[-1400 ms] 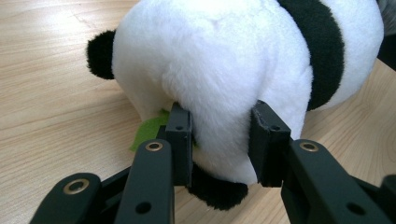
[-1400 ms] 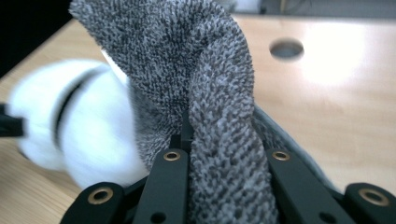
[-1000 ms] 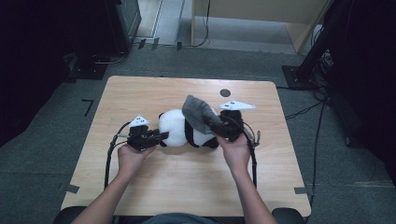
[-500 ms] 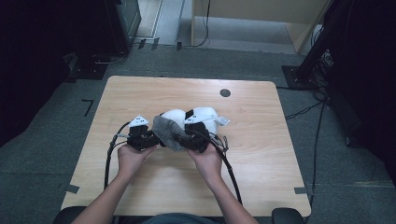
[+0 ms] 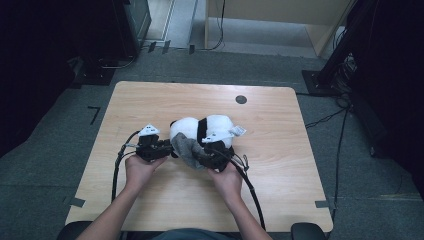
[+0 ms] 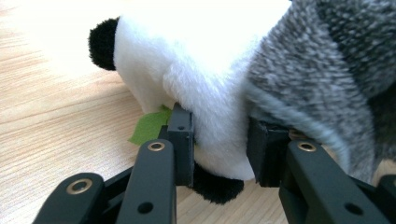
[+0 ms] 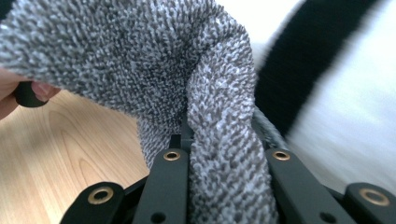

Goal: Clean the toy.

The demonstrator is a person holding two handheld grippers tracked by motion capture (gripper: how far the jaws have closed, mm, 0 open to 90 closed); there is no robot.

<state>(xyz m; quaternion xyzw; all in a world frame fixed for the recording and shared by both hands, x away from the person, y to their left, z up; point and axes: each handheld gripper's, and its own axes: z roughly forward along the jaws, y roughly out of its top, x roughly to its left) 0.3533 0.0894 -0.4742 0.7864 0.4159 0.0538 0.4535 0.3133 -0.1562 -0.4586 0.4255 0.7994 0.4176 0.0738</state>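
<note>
Both jaws pinch: left gripper (image 5: pixel 167 148) the panda (image 5: pixel 210 127), right gripper (image 5: pixel 200 156) the sock (image 5: pixel 186 147) (draped against it).

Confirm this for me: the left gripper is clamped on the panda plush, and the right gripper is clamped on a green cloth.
Wrong on the colour. The right gripper is clamped on a grey cloth, not a green one, as the right gripper view shows. The rest holds: the left gripper is clamped on the panda plush.

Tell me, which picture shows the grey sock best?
The right gripper view: the grey sock is close and sharp, pinched in the right gripper. The left gripper view shows its edge beside the panda; the high view shows it small.
</note>
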